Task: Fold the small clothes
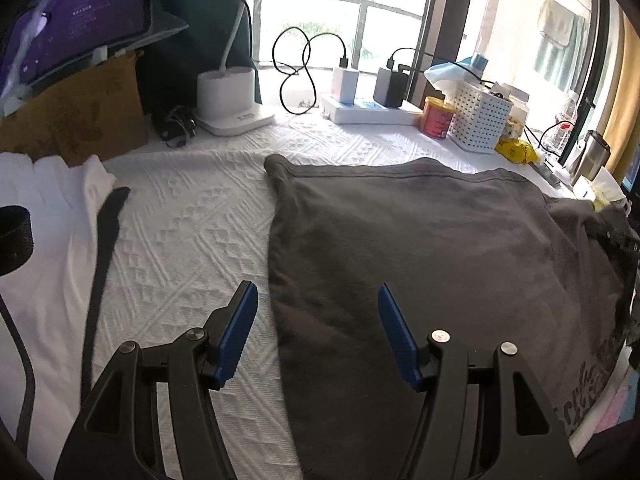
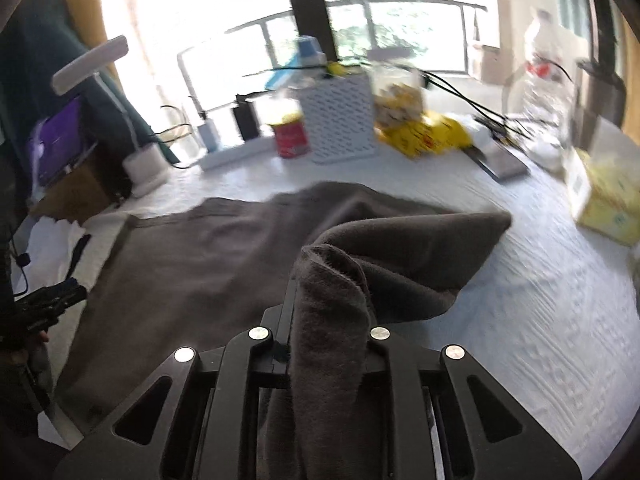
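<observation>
Grey garment (image 2: 332, 320) bunches up inside the clamped right tool (image 2: 326, 300); left tool (image 1: 318, 300) gapes above its edge.

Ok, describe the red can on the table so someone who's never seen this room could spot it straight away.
Start at the big window and look down to the back edge of the table with the white textured cloth. The red can stands there between the flat white power strip and the white perforated basket. It is the only red, round container, topped with a yellow lid.
</observation>
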Tool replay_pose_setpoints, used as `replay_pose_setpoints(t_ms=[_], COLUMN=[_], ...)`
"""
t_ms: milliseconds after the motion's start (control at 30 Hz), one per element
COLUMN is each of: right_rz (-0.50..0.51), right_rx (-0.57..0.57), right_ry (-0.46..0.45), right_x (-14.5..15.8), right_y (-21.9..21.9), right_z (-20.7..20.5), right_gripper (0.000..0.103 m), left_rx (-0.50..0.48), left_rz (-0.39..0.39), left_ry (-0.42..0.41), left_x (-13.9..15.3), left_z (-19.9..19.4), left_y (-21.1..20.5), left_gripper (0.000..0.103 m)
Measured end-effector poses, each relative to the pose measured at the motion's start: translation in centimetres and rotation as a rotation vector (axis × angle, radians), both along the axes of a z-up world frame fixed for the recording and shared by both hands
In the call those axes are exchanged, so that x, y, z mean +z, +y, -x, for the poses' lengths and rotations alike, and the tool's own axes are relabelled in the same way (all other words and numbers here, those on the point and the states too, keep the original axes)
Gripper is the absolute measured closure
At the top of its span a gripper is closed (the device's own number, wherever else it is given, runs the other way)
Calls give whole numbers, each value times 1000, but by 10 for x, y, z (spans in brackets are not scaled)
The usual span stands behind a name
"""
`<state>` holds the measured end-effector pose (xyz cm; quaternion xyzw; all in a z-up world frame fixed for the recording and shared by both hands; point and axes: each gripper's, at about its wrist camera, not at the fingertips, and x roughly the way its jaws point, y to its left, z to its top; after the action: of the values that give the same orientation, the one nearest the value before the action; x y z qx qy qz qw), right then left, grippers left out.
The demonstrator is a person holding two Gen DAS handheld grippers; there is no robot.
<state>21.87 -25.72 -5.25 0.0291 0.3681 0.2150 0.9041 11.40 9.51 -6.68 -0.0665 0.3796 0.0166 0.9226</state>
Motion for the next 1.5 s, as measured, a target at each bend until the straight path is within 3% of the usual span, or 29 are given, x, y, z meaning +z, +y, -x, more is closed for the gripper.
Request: replay_pose_setpoints(t_ms=[533, 967, 1067, 1133, 1167, 1333, 1500], right_rz=[54, 173, 191, 194, 199, 203, 210], right_rx=[222, 412, 477, 535, 564, 718, 797], right_ry=[-50, 44, 54, 41, 36, 46, 46], right_x=[11, -12, -13, -11, -10, -11, -12], right_y=[108, 194, 213, 226, 233, 263, 278], right_z=[18, 37, 48, 59, 65, 95, 115], right_gripper=[84, 82, 69, 44, 38, 36, 36], left_rx=[32, 57, 66, 73, 77, 102, 120], left_rz=[-1, 21, 31, 31, 32, 53, 57], left_ry=[-52, -52, -47, -48, -49, -48, -40], left_x=[8, 10, 10, 11, 11, 9, 12], left_z=[18, 34, 38, 41, 43, 51, 55], left_y=[26, 49, 55, 58, 60, 69, 72], left_gripper=[41, 41, 41, 41, 41, 41, 41])
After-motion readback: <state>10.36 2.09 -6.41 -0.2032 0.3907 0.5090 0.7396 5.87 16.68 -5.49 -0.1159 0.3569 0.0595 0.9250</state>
